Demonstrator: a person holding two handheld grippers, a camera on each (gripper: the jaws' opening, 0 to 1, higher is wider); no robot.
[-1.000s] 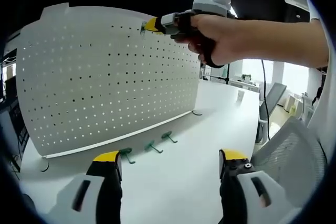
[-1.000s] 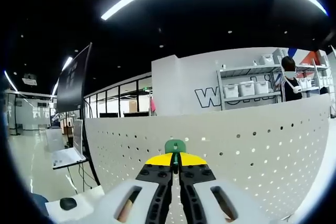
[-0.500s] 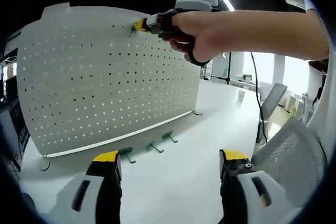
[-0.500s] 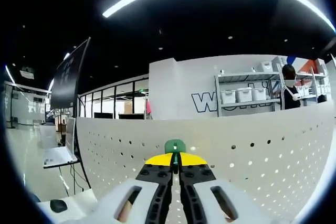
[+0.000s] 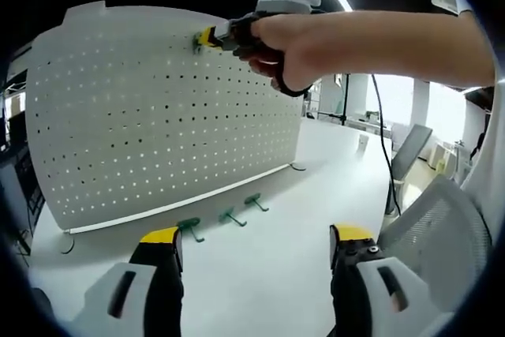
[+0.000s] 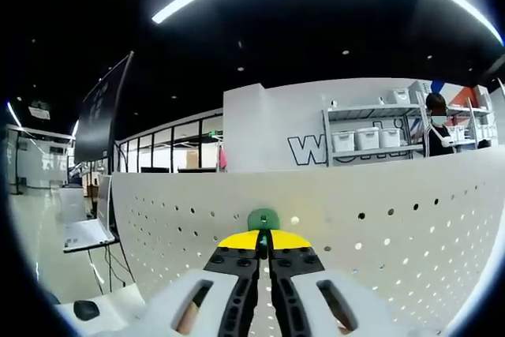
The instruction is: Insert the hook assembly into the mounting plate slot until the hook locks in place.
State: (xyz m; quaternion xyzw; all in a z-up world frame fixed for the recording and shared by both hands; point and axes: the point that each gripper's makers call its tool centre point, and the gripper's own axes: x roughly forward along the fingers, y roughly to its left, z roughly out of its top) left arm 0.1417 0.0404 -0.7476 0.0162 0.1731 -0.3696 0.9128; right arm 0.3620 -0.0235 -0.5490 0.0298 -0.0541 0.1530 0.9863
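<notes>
The right gripper (image 6: 264,244) jaws pinch the green hook (image 6: 263,219) tight, now nearer the pegboard (image 6: 379,234) top holes; left gripper (image 5: 251,244) jaws gape, holding nothing.

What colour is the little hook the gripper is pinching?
Green. The hook shows best in the right gripper view, pinched by the right gripper.

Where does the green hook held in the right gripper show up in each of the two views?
Left gripper view: the green hook sits upper centre, at the tip of the right gripper, against the top rows of the white pegboard.
Right gripper view: the green hook is just below centre, pinched between the yellow-tipped jaws, close to the pegboard.
Shared landmark: the perforated white pegboard.
</notes>
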